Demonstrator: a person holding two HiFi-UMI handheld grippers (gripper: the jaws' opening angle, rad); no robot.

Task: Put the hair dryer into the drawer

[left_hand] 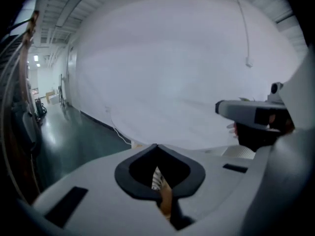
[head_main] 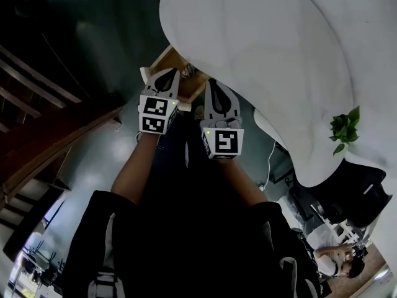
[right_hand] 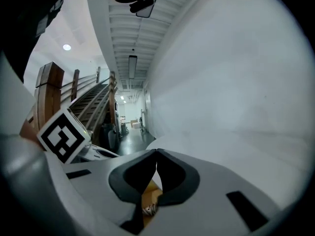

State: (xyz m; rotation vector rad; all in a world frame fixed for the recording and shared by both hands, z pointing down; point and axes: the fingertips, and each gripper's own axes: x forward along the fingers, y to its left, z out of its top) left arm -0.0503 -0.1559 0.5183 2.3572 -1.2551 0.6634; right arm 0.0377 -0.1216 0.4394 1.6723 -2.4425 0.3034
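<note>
Both grippers are held up side by side over an open wooden drawer [head_main: 162, 59] below. My left gripper [head_main: 166, 74] is shut, its jaws meeting with nothing between them [left_hand: 156, 145]. My right gripper [head_main: 211, 82] is also shut and holds nothing [right_hand: 156, 151]. Through the hollow behind each pair of jaws I glimpse the drawer's wood [right_hand: 151, 196] and a small striped thing [right_hand: 149, 209] in it. I cannot make out the hair dryer for certain. The right gripper's body [left_hand: 248, 113] shows at the right of the left gripper view, and the left gripper's marker cube [right_hand: 63, 134] shows in the right gripper view.
A large white rounded surface [head_main: 267, 61] fills the upper right, with a green plant [head_main: 344, 129] at its edge. Wooden stairs [head_main: 37, 135] rise at the left over a dark glossy floor [head_main: 93, 160]. A white cable [head_main: 270, 160] hangs down, and a seated person [head_main: 338, 256] is at lower right.
</note>
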